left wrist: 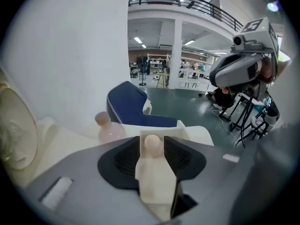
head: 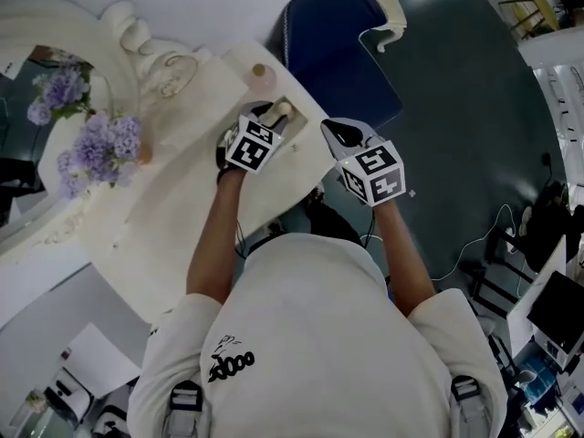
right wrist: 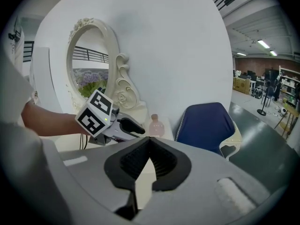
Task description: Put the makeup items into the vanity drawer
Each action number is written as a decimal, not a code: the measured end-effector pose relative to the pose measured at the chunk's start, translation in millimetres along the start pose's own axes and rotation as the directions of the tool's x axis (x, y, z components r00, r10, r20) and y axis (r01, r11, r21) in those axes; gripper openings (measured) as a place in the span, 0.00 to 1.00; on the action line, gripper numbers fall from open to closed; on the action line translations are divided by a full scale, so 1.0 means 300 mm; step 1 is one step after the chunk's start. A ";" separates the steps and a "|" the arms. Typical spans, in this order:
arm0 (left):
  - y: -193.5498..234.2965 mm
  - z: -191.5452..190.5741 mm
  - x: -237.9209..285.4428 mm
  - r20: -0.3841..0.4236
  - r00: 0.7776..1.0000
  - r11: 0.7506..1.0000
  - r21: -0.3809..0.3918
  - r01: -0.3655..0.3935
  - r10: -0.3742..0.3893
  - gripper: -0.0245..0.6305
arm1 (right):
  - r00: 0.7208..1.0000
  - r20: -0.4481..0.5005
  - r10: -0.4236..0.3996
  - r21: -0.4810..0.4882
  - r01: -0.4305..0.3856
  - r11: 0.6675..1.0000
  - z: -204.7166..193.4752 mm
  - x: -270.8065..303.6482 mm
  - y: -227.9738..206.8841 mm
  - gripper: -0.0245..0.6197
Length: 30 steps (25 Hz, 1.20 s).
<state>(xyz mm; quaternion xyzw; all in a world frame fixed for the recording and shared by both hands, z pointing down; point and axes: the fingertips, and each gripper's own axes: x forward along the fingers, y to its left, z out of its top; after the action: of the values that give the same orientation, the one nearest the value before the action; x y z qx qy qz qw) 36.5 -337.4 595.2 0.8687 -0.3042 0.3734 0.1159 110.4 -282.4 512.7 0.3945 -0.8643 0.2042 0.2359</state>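
I look down on a cream vanity table (head: 173,208) that slants from the lower left toward the top centre of the frame, with its carved mirror frame (head: 146,44) at the upper left. A round pink bottle (head: 263,73) stands upright near the top-centre end. Purple flowers (head: 105,144) sit at the foot of the mirror.

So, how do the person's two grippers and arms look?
The left gripper and right gripper each have a light grey body, black ribbed pads and a white cube with black square markers. The person wears a white short-sleeved shirt with a small black print; the arms are bare below the sleeves. A thin dark cable runs by the left arm.
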 end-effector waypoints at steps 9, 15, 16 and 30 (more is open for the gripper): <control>0.055 -0.161 -0.277 0.058 0.994 0.992 -0.086 -0.092 0.098 0.29 | 0.998 0.029 0.056 -0.074 -0.054 0.996 0.040 0.036 0.220 0.04; 0.027 -0.414 -0.362 -0.031 0.994 0.980 -0.163 -0.113 0.109 0.30 | 0.995 0.009 0.097 -0.086 -0.096 0.992 -0.004 0.074 0.366 0.04; 0.024 -0.456 -0.372 -0.046 0.992 0.977 -0.179 -0.120 0.114 0.30 | 0.995 0.004 0.103 -0.085 -0.102 0.991 -0.014 0.080 0.387 0.04; -0.123 -0.862 -0.354 -0.231 0.973 0.923 -0.367 -0.111 0.025 0.28 | 0.994 -0.037 0.106 -0.088 -0.109 0.990 -0.133 0.057 0.548 0.04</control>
<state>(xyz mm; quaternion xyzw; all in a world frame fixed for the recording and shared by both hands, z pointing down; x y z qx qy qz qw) -147.4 -150.7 699.3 0.7718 -0.3857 0.4062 0.3009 -17.6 -171.2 527.2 0.3331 -0.8886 0.1840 0.2561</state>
